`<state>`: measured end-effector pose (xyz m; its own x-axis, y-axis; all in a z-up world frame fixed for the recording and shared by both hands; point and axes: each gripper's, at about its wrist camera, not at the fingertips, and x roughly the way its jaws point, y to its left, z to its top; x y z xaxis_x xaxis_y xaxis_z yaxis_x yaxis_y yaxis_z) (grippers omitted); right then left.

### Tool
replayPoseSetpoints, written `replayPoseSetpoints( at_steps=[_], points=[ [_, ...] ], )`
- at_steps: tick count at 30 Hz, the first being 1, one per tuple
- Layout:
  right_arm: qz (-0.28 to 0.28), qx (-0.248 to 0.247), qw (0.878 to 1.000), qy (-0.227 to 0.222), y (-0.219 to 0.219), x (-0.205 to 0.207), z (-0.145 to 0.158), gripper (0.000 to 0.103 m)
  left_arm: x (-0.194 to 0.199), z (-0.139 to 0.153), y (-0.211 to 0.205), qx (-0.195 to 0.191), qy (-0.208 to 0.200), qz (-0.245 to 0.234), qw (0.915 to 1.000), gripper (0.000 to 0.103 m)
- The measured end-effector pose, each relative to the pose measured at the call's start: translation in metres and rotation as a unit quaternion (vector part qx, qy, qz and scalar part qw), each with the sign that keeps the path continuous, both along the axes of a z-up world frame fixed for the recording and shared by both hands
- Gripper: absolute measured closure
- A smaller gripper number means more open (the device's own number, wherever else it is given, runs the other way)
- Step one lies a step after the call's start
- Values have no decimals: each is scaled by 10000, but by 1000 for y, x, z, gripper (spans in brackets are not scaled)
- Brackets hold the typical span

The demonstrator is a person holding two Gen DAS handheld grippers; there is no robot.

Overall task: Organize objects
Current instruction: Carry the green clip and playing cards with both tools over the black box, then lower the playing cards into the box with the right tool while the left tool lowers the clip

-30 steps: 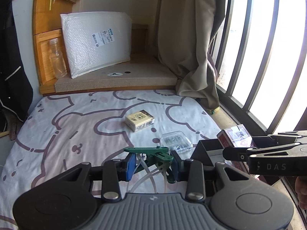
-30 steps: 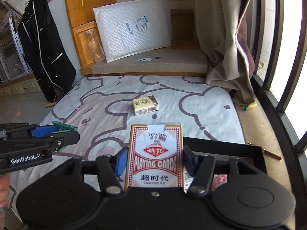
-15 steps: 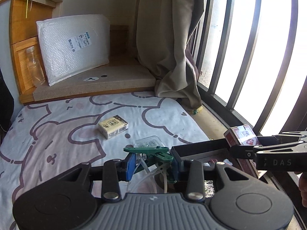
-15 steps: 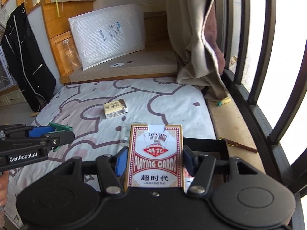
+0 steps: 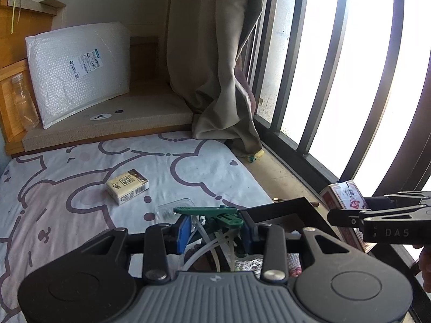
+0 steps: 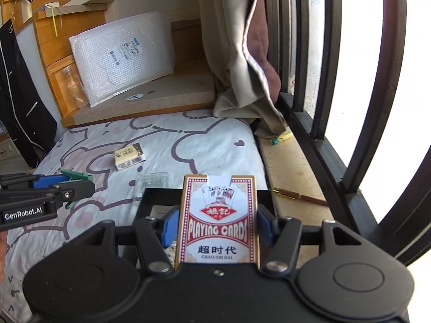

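Note:
My left gripper [image 5: 215, 227] is shut on a green plastic clip [image 5: 215, 214] with clear tubing hanging from it. It also shows at the left of the right wrist view, as the left gripper [image 6: 58, 185]. My right gripper [image 6: 218, 226] is shut on a red playing-card box [image 6: 218, 220], held upright. In the left wrist view the right gripper [image 5: 358, 212] and the card box [image 5: 343, 196] sit at the right. Both grippers hover over an open black box [image 6: 159, 192] at the bed's window-side edge; its contents are mostly hidden.
A cream carton [image 5: 127, 186] and a clear plastic case [image 6: 153, 179] lie on the patterned bedsheet [image 5: 67, 188]. A bubble-wrap parcel [image 5: 78, 72] leans at the headboard. A curtain [image 5: 215, 53], window bars [image 5: 331, 62] and a ledge with a pen [image 6: 299, 196] bound the right.
Both grippers have moved right toward the window, so the bed and parcel slid left in both views. Each keeps its grip, and the black box sits more squarely beneath them.

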<state>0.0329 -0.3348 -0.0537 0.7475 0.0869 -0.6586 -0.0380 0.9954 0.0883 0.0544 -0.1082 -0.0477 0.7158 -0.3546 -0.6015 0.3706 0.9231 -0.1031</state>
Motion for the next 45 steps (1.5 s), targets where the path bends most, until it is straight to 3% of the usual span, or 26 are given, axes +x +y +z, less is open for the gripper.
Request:
replayPoseSetpoints(
  at_steps=[14,27,35,40,45],
  points=[
    [-243,35,9996,106,-33,-1,-15,43,5,-6,-24,84,55,-183,9998,64],
    [-205,404,9974,563,-39,11,-63,43,7,-16,-32,125,178,-291,9993,64],
    [-79,389,9971,652,-30,18,-75,43,9,-21,-34,110,252,-324,9991,64],
    [-175,113,9961,859,-27,19,-84,43,11,-22,-34,86,279,-318,9991,64],
    [-55,89,9973,728,-28,17,-73,38,14,-26,-34,62,359,-312,9988,64]
  ],
)
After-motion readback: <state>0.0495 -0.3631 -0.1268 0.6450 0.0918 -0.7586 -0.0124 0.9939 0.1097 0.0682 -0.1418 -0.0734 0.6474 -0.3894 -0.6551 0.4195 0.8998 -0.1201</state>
